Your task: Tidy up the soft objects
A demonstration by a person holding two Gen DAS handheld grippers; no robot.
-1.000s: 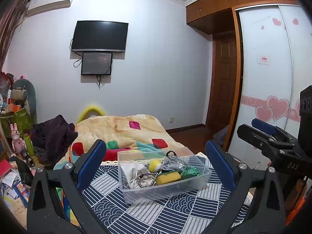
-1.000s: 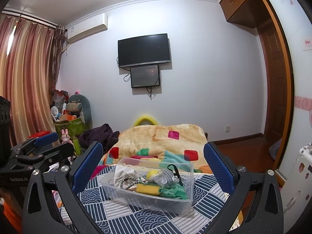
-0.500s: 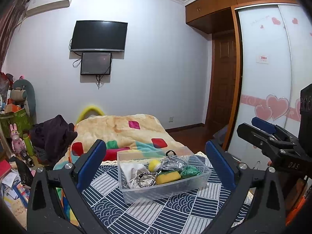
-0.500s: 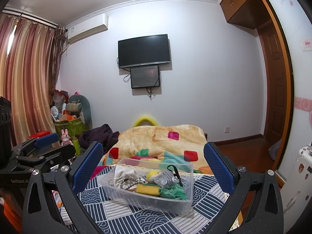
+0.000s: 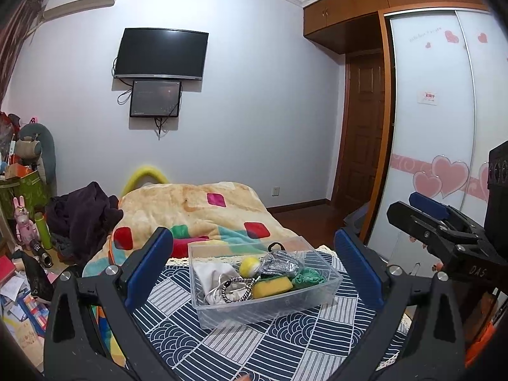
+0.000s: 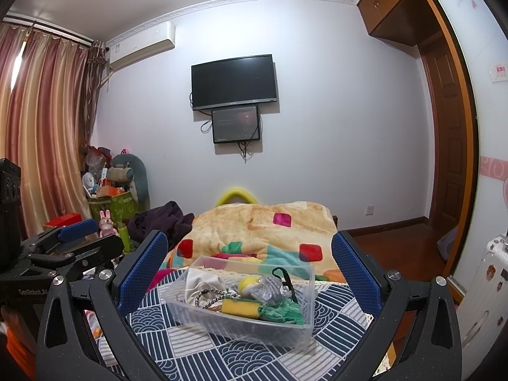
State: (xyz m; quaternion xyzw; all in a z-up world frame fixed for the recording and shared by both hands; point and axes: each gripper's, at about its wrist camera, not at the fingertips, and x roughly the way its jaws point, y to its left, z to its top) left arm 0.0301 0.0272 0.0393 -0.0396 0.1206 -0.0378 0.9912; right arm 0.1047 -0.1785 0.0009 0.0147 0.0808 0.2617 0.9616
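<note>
We are holding our left gripper (image 5: 254, 266) wide open, with its two blue pads (image 5: 149, 266) far apart and nothing between them. It is hanging in the air, pointing at a clear plastic box (image 5: 263, 309). We are holding our right gripper (image 6: 249, 268) wide open too, and it is gripping nothing. It is pointing at the same box (image 6: 254, 327) from the other side. In the left view we are seeing the right gripper off at the right edge, and in the right view the left gripper is poking in at the left edge.

The box is sitting on a blue and white patterned cloth (image 5: 254, 346). The soft things are lying inside the box, all piled together. We are seeing a white cloth (image 5: 211, 274) on the left side, a yellow sponge (image 5: 273, 287) near the front, and a small yellow ball (image 5: 249, 265) behind it. A crumpled silver thing (image 5: 281, 262) is lying next to the ball, and a green cloth (image 5: 309, 276) is bunched up at the right. A beaded band (image 5: 236, 289) is resting on the white cloth, touching the sponge.

Behind the box a bed with a bright blanket (image 5: 197, 209) is stretching back toward the wall. A dark TV (image 5: 162, 54) is hanging on that wall.
</note>
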